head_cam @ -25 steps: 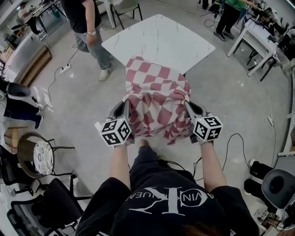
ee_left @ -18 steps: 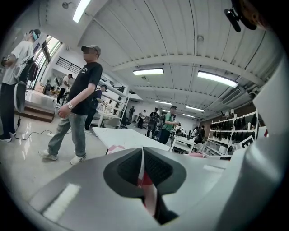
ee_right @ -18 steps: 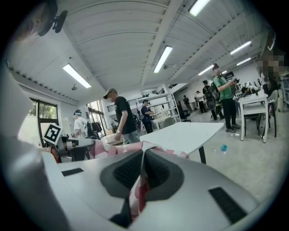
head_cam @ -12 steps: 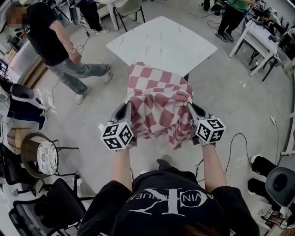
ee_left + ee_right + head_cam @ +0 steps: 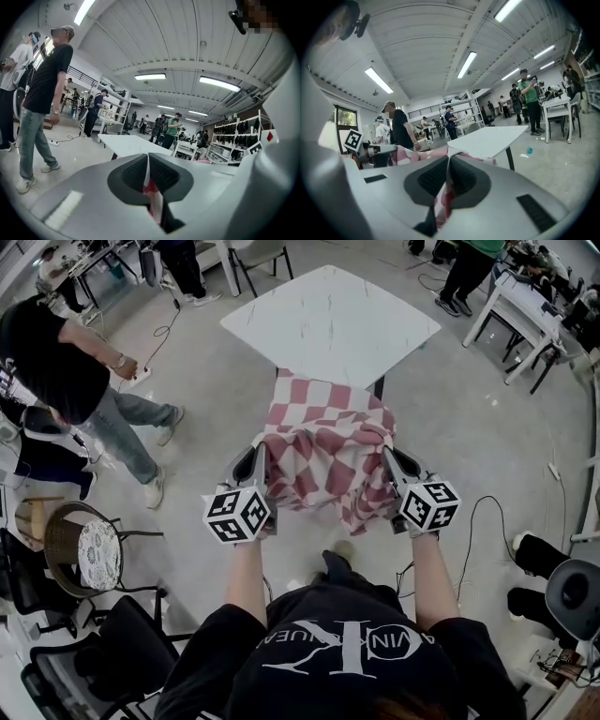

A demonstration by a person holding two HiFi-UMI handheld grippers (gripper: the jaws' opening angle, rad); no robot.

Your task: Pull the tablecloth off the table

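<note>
The left hand-held gripper (image 5: 149,180) is pressed together on a thin fold of the red-and-white checked tablecloth (image 5: 153,194). The right hand-held gripper (image 5: 448,180) pinches another fold likewise. Seen from the head, the jaws hide the gripped edges. The cloth sags bunched between the two, its far end draped over the near corner of the white table (image 5: 328,320), covering it. White lettering on the person's black shirt (image 5: 342,652) is upside down and not fully legible.
</note>
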